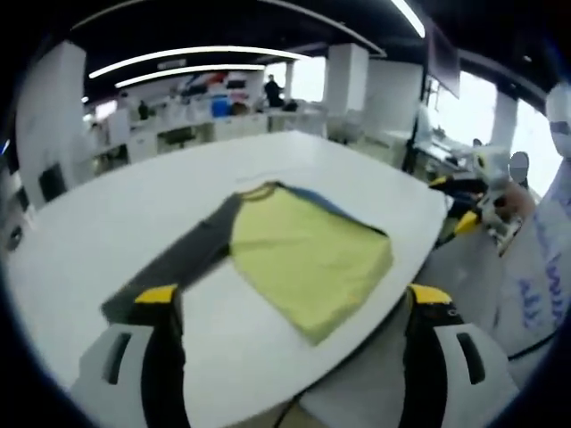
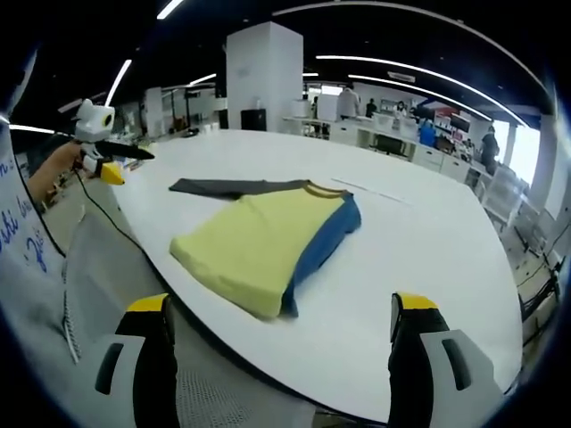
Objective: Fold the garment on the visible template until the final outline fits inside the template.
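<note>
we hold both tongs back from the table (image 1: 107, 214), each with its jaws spread wide and gripping nothing: the left tongs (image 1: 294, 312) in the left gripper view, the right tongs (image 2: 281, 321) in the right gripper view. the shirt (image 1: 303, 254) lies flat on the white top, ahead of and between the left jaws, well apart from them; seen from the right tongs it (image 2: 259, 236) sits ahead and a little left of centre. its yellow body is already partly folded, with a blue layer (image 2: 326, 236) showing along one edge and one grey sleeve (image 1: 183, 259) trailing out toward the left jaw of the left tongs. we cannot make out a template outline on the table. we judge the cloth light, soft and limp, likely to sag and slide on the smooth top, so a pinch at the sleeve cuff or at a folded corner, both layers together, should carry it over cleanly. the other tongs (image 2: 98, 134) show far left in the right gripper view.
</note>
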The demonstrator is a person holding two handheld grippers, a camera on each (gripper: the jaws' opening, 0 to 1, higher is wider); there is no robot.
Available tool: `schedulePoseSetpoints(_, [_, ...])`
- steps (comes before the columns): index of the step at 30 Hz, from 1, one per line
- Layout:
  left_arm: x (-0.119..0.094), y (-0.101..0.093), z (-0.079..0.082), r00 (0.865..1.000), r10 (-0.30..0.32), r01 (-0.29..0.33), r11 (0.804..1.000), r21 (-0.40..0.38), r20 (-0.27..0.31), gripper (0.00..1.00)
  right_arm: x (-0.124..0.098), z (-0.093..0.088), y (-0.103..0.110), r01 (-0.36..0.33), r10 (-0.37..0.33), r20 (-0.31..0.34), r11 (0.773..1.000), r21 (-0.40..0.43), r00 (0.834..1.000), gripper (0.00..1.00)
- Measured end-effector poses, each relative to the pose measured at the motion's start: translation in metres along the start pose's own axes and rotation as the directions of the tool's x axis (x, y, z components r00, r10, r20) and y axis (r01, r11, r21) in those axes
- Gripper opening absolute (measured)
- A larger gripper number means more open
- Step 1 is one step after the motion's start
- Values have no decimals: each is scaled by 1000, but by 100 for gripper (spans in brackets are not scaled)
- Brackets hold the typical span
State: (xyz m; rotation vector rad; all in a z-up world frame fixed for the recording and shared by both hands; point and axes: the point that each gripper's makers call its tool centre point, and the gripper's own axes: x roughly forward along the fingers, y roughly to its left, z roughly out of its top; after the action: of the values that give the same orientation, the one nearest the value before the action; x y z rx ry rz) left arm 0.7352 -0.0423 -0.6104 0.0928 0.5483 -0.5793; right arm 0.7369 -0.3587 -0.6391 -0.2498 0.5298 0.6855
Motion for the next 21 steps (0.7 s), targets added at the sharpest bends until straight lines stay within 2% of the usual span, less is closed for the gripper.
schedulePoseSetpoints(5, [-1, -4, -4, 1000, 20, -19, 1000, 25, -17, 99, 2, -1, 0, -5, 5, -2, 1000, 3, 1000, 100])
schedulePoseSetpoints(14, [-5, -14, -1, 999, 21, -20, 999, -27, 26, 97, 3, -5, 1, -4, 4, -7, 1000, 9, 1000, 100])
schedulePoseSetpoints(21, [-3, -19, -9, 1000, 18, -18, 999, -47, 6, 97, 5, -8, -2, 12, -12, -16, 1000, 11, 1000, 100])
